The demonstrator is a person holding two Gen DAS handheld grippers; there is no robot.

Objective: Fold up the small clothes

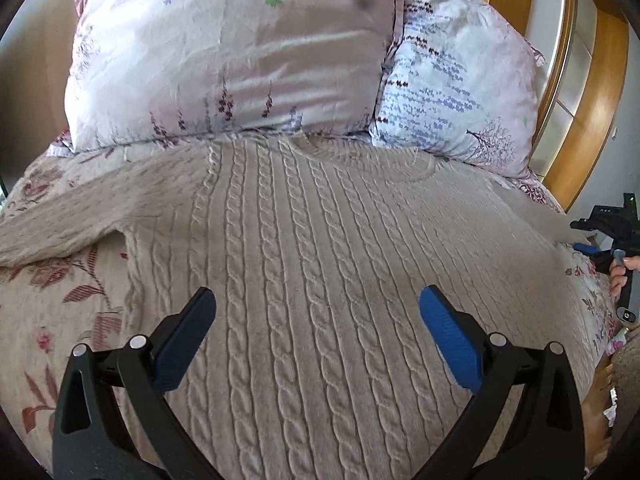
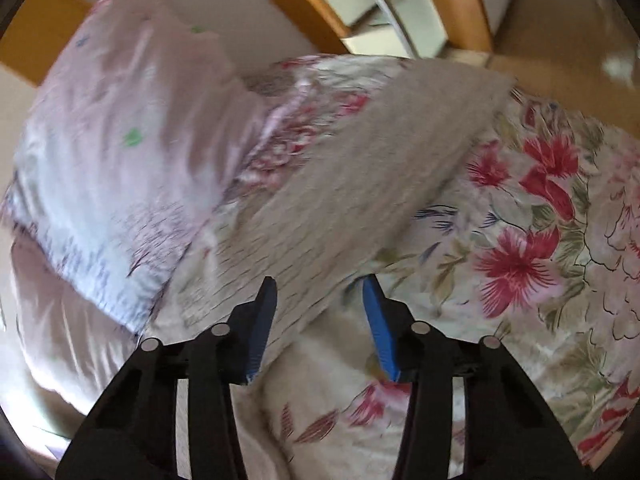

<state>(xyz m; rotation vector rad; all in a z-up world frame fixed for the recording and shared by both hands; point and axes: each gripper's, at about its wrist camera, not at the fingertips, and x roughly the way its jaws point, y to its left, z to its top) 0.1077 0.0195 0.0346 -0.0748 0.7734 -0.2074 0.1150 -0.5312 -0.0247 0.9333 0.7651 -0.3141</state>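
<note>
We see a beige cable-knit sweater (image 1: 320, 248) spread flat on the floral bedspread (image 1: 52, 300), its collar toward two pale floral pillows (image 1: 224, 60) at the far end. Our left gripper (image 1: 318, 304) hovers over its near middle, fingers spread wide and empty. On the right, the right gripper (image 2: 320, 300) has its fingers half-closed around the blurred sleeve; whether they pinch it, we cannot tell.

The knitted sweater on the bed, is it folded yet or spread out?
Spread out: the sweater lies flat across the bed, one sleeve stretched sideways.
</note>
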